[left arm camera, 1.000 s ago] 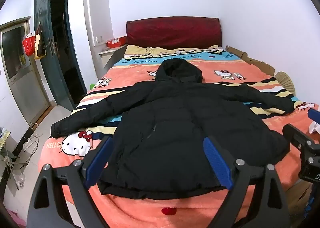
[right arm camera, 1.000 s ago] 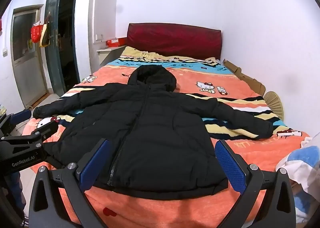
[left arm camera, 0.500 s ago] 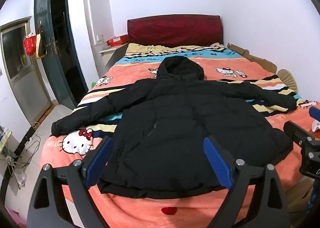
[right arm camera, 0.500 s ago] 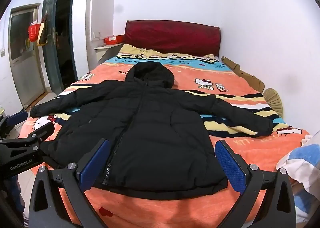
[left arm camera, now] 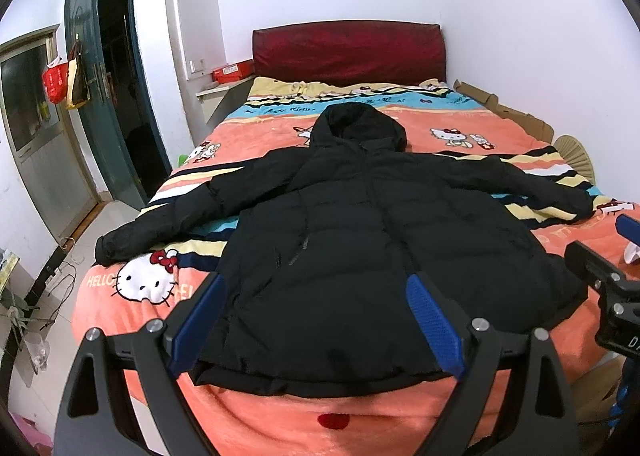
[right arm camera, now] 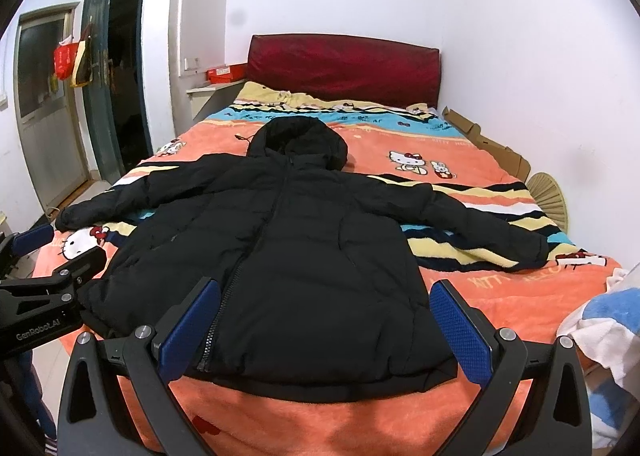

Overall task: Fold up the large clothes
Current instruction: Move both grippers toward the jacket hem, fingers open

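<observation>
A black hooded puffer jacket lies flat on the bed, front up, zipped, both sleeves spread sideways and hood toward the headboard. It also shows in the right wrist view. My left gripper is open and empty, above the jacket's hem near the foot of the bed. My right gripper is open and empty, above the hem a little to the right. The right gripper shows at the right edge of the left wrist view; the left gripper shows at the left edge of the right wrist view.
The bed has an orange Hello Kitty blanket and a dark red headboard. A white wall runs along its right side, with cardboard and a fan. An open door is left. A white and blue cloth lies at right.
Both grippers have moved slightly forward toward the bed; the jacket looks a little nearer. The jacket has not moved and both grippers stay open.
</observation>
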### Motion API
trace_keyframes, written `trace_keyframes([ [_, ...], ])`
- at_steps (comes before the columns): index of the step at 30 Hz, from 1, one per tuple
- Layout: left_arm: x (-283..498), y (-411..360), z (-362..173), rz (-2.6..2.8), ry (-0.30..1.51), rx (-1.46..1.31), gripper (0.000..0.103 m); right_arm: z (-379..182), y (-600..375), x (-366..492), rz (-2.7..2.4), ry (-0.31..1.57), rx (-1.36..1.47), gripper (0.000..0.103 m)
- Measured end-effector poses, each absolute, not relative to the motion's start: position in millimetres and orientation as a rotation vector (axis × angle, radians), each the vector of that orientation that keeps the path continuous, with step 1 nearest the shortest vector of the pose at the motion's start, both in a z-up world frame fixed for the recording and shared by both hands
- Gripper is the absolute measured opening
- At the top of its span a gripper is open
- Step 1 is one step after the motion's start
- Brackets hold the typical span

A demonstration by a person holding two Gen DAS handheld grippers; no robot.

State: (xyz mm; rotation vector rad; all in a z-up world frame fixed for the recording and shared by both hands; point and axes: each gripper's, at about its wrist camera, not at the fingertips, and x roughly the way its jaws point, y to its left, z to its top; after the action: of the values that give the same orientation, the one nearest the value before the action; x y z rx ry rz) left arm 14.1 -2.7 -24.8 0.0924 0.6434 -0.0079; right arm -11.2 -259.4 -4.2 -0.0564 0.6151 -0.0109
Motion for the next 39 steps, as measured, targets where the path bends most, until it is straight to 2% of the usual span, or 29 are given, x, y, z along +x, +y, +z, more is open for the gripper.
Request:
trace_keyframes([
  [39, 44, -1, -47, -0.078, 0.757, 0.09, 0.092, -24, -270, 13, -0.063, 0.682, -0.042, 0.103],
])
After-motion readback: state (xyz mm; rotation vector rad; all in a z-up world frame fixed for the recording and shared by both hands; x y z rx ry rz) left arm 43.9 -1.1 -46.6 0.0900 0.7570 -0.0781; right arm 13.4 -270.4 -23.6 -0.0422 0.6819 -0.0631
